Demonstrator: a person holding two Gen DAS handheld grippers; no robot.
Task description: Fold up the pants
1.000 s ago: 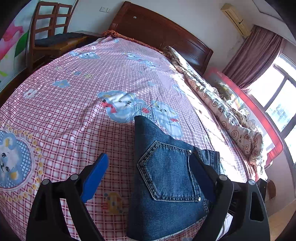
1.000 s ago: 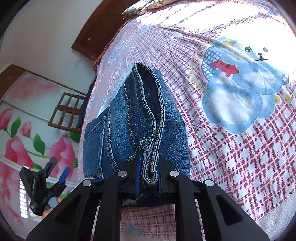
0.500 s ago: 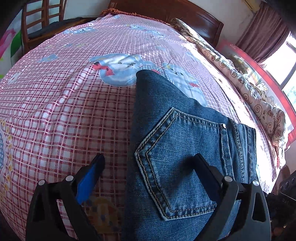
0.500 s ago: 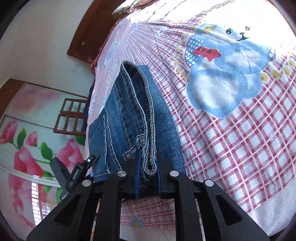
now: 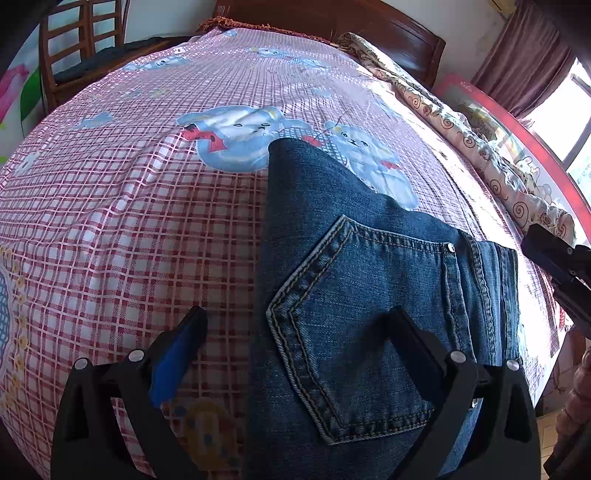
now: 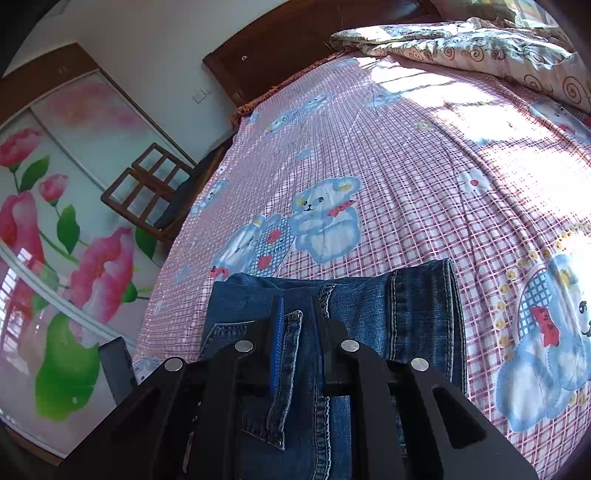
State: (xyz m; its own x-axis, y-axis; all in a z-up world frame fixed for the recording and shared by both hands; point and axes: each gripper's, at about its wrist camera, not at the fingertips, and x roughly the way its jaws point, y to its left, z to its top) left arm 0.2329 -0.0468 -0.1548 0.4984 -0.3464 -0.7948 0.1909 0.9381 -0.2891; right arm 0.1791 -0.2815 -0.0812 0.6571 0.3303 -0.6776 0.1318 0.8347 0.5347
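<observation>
- Left wrist view takes in the bed [image 5: 155, 206] first, a pink checked sheet with blue bear prints filling nearly the whole picture, dark wooden headboard [image 5: 369, 26] at the top.
- Along the far side of the bed lies a rolled quilt [image 5: 480, 147] with swirl patterns, beside a curtained window.
- Folded jeans [image 5: 351, 280] lie flat on the sheet near its front edge, back pocket facing up, one narrow folded end pointing toward the headboard.
- Left gripper [image 5: 299, 328] hangs just over the jeans, jaws spread wide after opening further; one finger sits over the bare sheet, the other over the pocket, and neither pad presses the denim.
- Right gripper [image 6: 299, 310] stands with its jaws nearly closed, only a slim gap between the pads; the jeans [image 6: 417, 310] lie beneath it, a waistband flap visible in the gap, but whether the pads pinch it I cannot tell.
- Wooden chair [image 6: 147, 188] stands beside the bed, against a flower-painted wardrobe.
</observation>
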